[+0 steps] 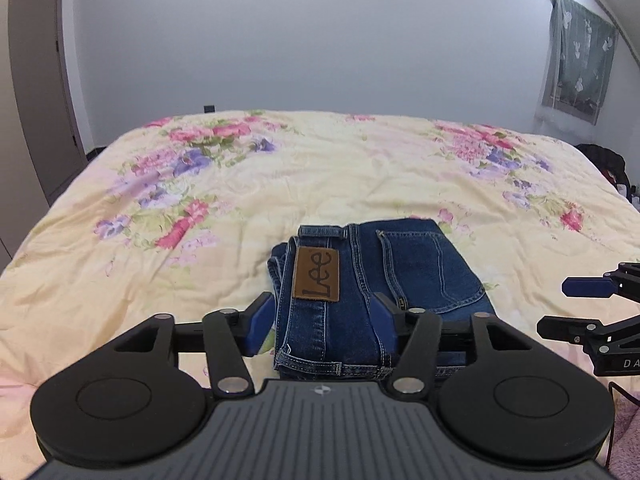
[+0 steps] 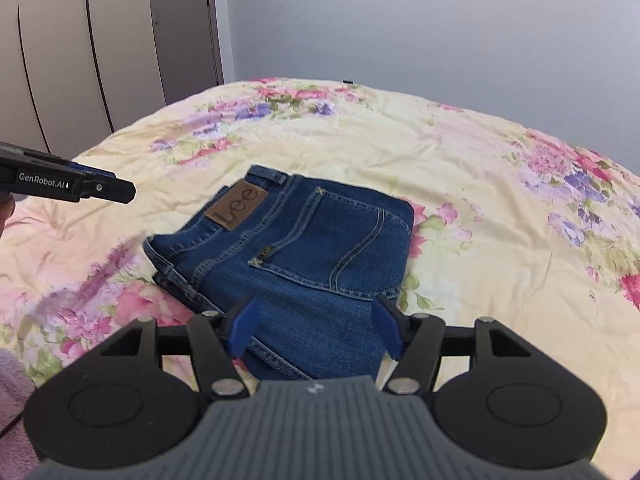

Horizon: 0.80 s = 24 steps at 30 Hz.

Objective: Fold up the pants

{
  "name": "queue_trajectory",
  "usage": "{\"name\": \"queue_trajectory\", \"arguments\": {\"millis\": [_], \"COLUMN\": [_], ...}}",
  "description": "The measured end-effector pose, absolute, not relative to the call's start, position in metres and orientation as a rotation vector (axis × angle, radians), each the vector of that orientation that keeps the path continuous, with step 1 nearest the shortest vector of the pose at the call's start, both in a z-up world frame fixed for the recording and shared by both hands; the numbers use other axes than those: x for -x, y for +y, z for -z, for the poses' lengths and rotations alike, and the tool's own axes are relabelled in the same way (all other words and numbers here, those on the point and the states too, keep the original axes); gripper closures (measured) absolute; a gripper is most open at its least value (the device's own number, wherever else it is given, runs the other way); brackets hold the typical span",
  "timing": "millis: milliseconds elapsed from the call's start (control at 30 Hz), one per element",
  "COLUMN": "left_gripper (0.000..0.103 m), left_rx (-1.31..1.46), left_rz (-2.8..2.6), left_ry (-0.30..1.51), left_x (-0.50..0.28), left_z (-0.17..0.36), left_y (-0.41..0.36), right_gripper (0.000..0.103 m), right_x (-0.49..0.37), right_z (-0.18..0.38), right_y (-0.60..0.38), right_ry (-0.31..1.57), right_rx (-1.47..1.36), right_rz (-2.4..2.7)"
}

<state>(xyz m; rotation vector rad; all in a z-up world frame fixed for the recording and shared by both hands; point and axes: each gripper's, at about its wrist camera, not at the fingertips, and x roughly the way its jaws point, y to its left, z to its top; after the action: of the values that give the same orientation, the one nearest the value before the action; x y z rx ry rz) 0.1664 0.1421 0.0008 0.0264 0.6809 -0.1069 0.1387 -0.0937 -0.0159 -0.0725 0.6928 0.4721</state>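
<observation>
Folded jeans (image 1: 376,280) lie on bedspread (image 1: 240,184); left gripper (image 1: 322,320) and right gripper (image 2: 316,326) spread, empty, right's tip at 3 o'clock.

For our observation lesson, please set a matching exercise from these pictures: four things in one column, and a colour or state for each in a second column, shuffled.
Things:
1. folded blue denim jeans
2. brown leather brand patch
3. floral quilted bedspread
4. left hand-held gripper

Descriptions:
A. pale yellow with pink and purple flowers
B. jaws open, gripping nothing
C. lying in a compact stack on the bed
D. sewn at the waistband, lettering facing up

Pairs: 1-C, 2-D, 3-A, 4-B
</observation>
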Motion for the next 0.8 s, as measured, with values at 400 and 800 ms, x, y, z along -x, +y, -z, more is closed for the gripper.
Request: {"name": "queue_trajectory", "arguments": {"millis": [400, 800], "left_gripper": [0.016, 0.014], "left_rx": [-0.004, 0.042], "left_rz": [0.002, -0.073], "left_ry": [0.566, 0.559], "left_x": [-0.088, -0.046], "left_z": [-0.031, -0.008], "left_y": [0.125, 0.117], "right_gripper": [0.021, 0.021], "right_x": [-0.046, -0.011], "right_z": [-0.030, -0.013], "right_y": [-0.084, -0.090], "right_ry": [0.519, 0.501], "right_rx": [0.026, -0.049], "right_rz": [-0.455, -0.364]}}
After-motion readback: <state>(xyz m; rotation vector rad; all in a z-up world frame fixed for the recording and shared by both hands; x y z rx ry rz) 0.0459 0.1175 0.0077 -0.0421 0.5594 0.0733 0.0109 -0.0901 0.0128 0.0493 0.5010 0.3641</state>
